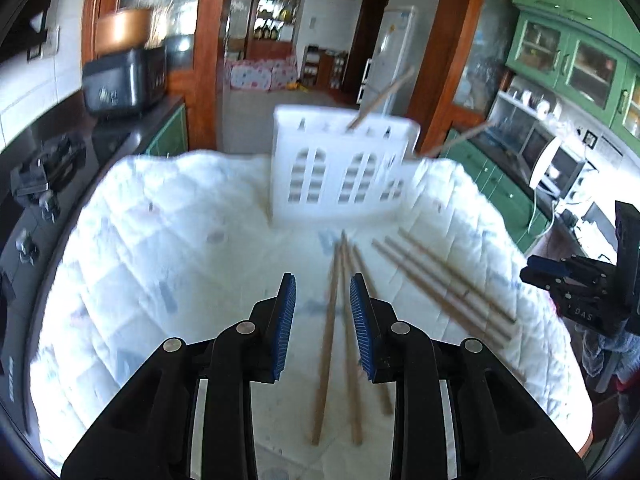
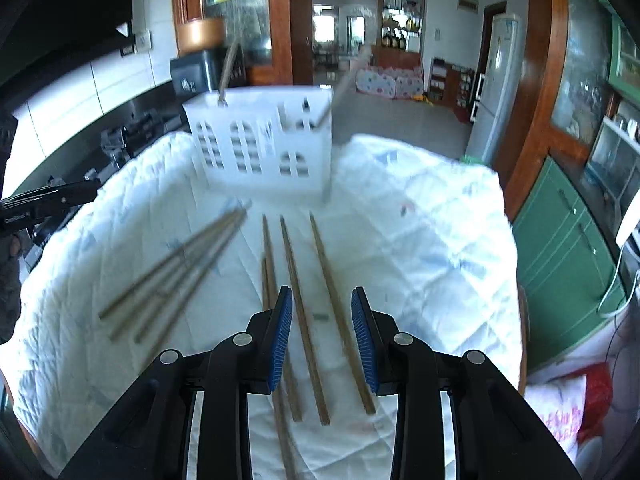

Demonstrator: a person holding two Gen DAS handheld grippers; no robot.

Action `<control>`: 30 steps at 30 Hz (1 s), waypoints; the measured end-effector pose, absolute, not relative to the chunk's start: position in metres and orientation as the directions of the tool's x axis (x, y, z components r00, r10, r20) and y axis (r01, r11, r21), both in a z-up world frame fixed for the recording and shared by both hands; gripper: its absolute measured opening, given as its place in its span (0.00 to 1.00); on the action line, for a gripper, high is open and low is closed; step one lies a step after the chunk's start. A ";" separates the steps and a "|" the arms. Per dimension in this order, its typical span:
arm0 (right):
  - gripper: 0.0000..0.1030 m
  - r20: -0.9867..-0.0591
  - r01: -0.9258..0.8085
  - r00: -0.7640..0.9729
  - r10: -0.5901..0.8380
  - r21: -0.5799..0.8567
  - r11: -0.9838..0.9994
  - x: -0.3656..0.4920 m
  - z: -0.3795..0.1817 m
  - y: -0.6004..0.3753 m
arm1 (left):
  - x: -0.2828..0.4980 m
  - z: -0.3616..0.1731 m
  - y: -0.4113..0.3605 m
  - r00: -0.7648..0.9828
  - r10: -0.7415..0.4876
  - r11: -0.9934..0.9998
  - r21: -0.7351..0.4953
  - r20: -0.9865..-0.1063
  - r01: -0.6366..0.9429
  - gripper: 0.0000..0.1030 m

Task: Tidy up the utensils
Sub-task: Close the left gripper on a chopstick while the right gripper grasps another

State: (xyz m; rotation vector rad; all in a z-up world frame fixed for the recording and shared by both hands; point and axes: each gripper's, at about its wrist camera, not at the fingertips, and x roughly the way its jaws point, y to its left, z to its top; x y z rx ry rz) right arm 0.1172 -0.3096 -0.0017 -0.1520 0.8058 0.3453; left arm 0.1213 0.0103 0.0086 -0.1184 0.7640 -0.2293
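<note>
Wooden chopsticks lie loose on a white quilted cloth (image 1: 160, 240). My left gripper (image 1: 323, 280) hovers open above one bunch of chopsticks (image 1: 330, 320); nothing touches its blue pads. A second bunch (image 1: 440, 284) lies to the right. Behind stands a white utensil holder (image 1: 340, 168) with arched cutouts, with two chopsticks (image 1: 380, 96) leaning out of it. My right gripper (image 2: 322, 290) is open over three near-parallel chopsticks (image 2: 304, 320), clear of its pads. The other bunch (image 2: 180, 272) lies to its left, and the holder (image 2: 260, 144) is beyond.
A dark stove top (image 1: 40, 184) and a black appliance (image 1: 120, 80) border the cloth on the left. Green cabinets (image 1: 560, 60) run along the right. The right gripper (image 1: 560, 276) shows at the right edge, the left gripper (image 2: 52, 196) at the left edge. A red bag (image 2: 580, 412) sits low right.
</note>
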 end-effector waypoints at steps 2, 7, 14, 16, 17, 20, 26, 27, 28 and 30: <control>0.29 -0.744 -0.352 0.628 0.230 -0.007 0.936 0.118 -0.015 -0.313 | 0.119 -0.005 0.013 0.679 -0.245 0.969 -0.199 -0.692 0.147 0.28; 0.28 -0.770 -0.341 0.601 0.212 -0.008 0.940 0.119 -0.039 -0.319 | 0.112 -0.034 0.014 0.633 -0.246 0.969 -0.211 -0.734 0.131 0.28; 0.26 -0.798 -0.332 0.572 0.192 -0.010 0.943 0.126 -0.065 -0.324 | 0.104 -0.066 0.010 0.578 -0.252 0.967 -0.222 -0.777 0.124 0.28; 0.24 -0.804 -0.331 0.564 0.190 -0.009 0.944 0.128 -0.070 -0.325 | 0.103 -0.072 0.009 0.564 -0.253 0.967 -0.223 -0.786 0.122 0.28; 0.24 -0.806 -0.329 0.561 0.187 -0.010 0.944 0.129 -0.073 -0.326 | 0.103 -0.075 0.008 0.558 -0.254 0.967 -0.223 -0.790 0.123 0.28; 0.21 -0.811 -0.329 0.555 0.183 -0.012 0.944 0.130 -0.078 -0.328 | 0.103 -0.079 0.005 0.550 -0.253 0.967 -0.219 -0.796 0.128 0.28; 0.17 -0.811 -0.340 0.556 0.184 -0.020 0.940 0.130 -0.081 -0.326 | 0.105 -0.084 -0.005 0.542 -0.253 0.967 -0.202 -0.801 0.153 0.28; 0.16 -0.810 -0.341 0.557 0.183 -0.023 0.940 0.130 -0.081 -0.326 | 0.106 -0.085 -0.006 0.540 -0.253 0.967 -0.199 -0.803 0.157 0.28; 0.16 -0.810 -0.342 0.557 0.181 -0.025 0.939 0.130 -0.081 -0.326 | 0.106 -0.086 -0.008 0.541 -0.249 0.968 -0.191 -0.803 0.161 0.27; 0.15 -0.809 -0.345 0.559 0.181 -0.028 0.938 0.129 -0.081 -0.326 | 0.108 -0.088 -0.011 0.542 -0.244 0.969 -0.180 -0.804 0.169 0.27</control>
